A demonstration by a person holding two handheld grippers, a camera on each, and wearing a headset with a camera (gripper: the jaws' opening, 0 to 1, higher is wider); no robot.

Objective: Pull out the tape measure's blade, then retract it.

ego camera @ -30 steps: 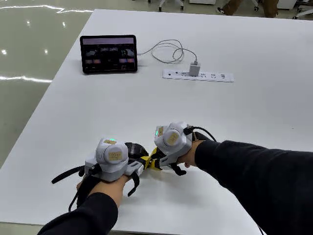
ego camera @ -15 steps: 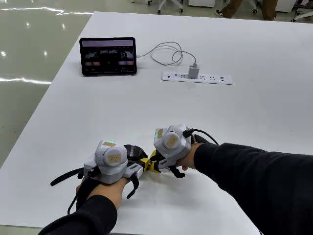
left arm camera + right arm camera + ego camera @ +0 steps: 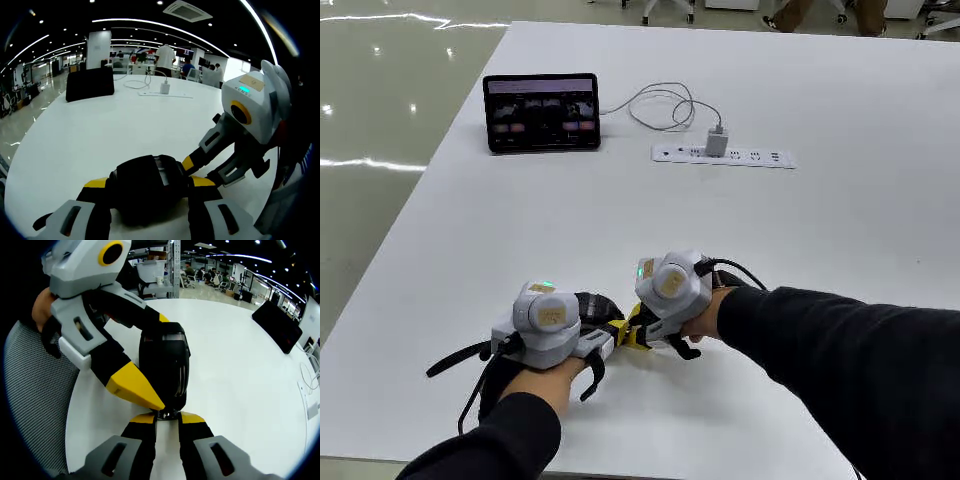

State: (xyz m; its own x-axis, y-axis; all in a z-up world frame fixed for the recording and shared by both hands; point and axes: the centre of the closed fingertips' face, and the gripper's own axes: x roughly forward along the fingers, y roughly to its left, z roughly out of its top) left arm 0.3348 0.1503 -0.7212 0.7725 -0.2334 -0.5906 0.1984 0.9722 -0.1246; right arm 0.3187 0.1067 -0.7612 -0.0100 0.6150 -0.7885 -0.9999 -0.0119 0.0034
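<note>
**Two-gripper hold on a tape measure before the blade is drawn**

The tape measure (image 3: 165,357), a black rounded case, lies on the white table (image 3: 740,230) in the lower centre of the head view, between the two grippers. In the left gripper view it sits in the lower middle of the frame. There the left gripper (image 3: 150,184) has its yellow-tipped jaws closed against opposite sides of the case.

In the right gripper view the case stands at centre. Just below it, the right gripper (image 3: 167,418) has its jaws drawn almost together on a small dark tab (image 3: 168,413) at the case's near edge, judged to be the blade's end hook. No blade is seen outside the case, so the pull appears not yet begun.

Handling: the case is judged rigid, compact and fairly dense. Its smooth curved shell could slip or rotate in a two-point hold, so the broad sides are the sound place to grip. The blade should be thin, springy steel, stiff along its length yet prone to buckle. It is also spring-loaded, so the hook is the proper purchase and wants a firm pinch. A loose pinch would let it snap back.
</note>
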